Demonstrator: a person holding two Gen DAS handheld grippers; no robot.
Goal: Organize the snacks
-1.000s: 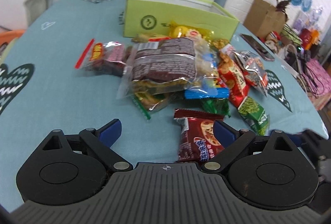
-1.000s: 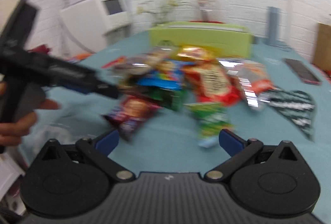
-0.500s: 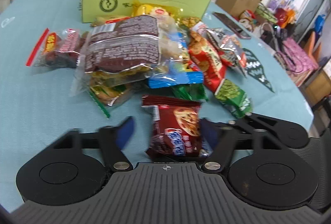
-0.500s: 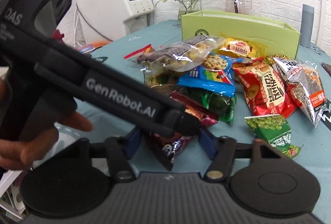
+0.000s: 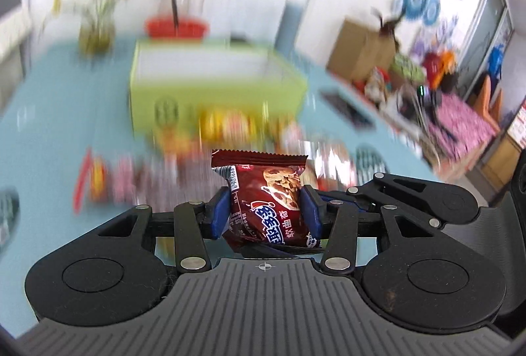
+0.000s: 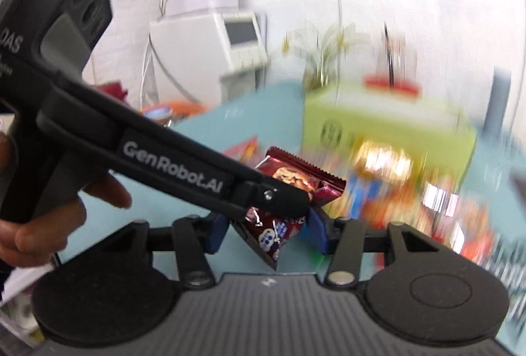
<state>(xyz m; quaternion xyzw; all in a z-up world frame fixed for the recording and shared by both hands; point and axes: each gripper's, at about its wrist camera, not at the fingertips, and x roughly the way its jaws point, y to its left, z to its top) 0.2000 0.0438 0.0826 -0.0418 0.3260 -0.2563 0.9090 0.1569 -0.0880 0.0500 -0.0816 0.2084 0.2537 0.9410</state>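
Left gripper (image 5: 264, 214) closing on cookie packet (image 5: 268, 194)

Blue pads (image 5: 221, 212) press both sides of the upright dark-red packet; beyond, blurred, a green box (image 5: 213, 89) stands on the teal tablecloth (image 5: 59, 112).

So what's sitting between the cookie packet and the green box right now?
A pile of loose snack packets, heavily blurred, lies between the raised cookie packet and the green box. The left wrist view shows this most directly.

Each camera sits just behind its own black tongs and looks forward and slightly down, very near them. Both views share the red-brown foil cookie packet (image 5: 268, 204) between the tongs, and beyond it the blurred light-green cardboard box (image 5: 213, 86) on the turquoise table (image 5: 59, 106). The right view faces more from the side, so the left gripper (image 6: 279, 199) crosses in front of its tongs.
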